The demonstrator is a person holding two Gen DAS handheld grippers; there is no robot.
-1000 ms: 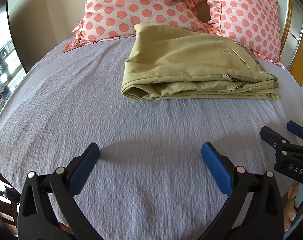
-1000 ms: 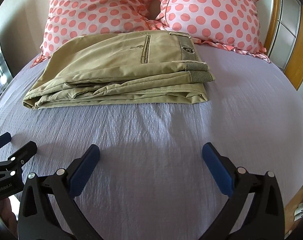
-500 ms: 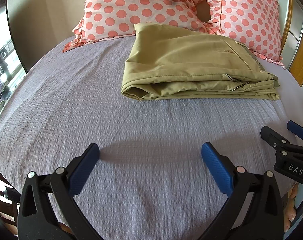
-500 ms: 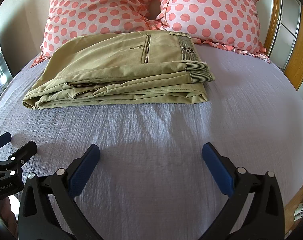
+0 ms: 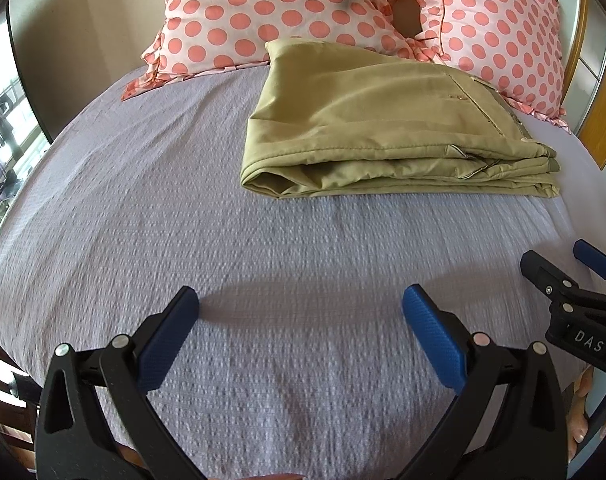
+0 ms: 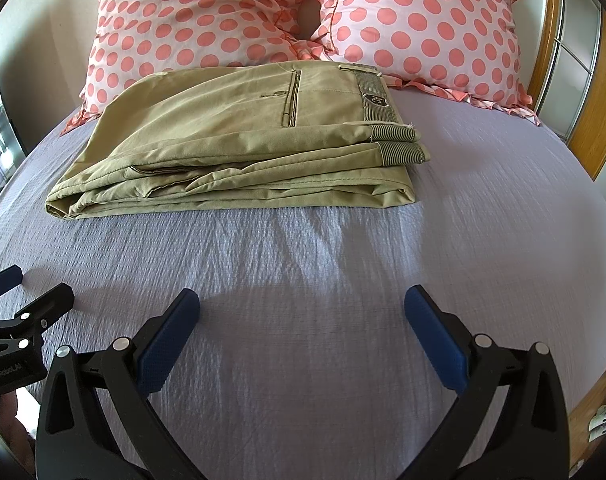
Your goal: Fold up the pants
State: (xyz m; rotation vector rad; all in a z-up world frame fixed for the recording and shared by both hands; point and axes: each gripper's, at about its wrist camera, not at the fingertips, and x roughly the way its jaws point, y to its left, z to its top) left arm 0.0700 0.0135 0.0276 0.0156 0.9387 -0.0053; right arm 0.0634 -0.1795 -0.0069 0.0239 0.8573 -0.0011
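Khaki pants (image 5: 383,128) lie folded in a flat stack on the lilac bedspread (image 5: 183,208), near the pillows; in the right wrist view the pants (image 6: 243,148) show a back pocket and striped waistband at the right end. My left gripper (image 5: 301,312) is open and empty, low over the bedspread, well short of the pants. My right gripper (image 6: 302,312) is open and empty too, also short of the pants. The right gripper also shows at the right edge of the left wrist view (image 5: 563,268), and the left gripper at the left edge of the right wrist view (image 6: 27,292).
Two pink pillows with coral dots (image 5: 271,12) (image 6: 415,20) lean at the head of the bed behind the pants. A wooden headboard (image 6: 583,120) runs along the right. A window (image 5: 3,140) is at the far left.
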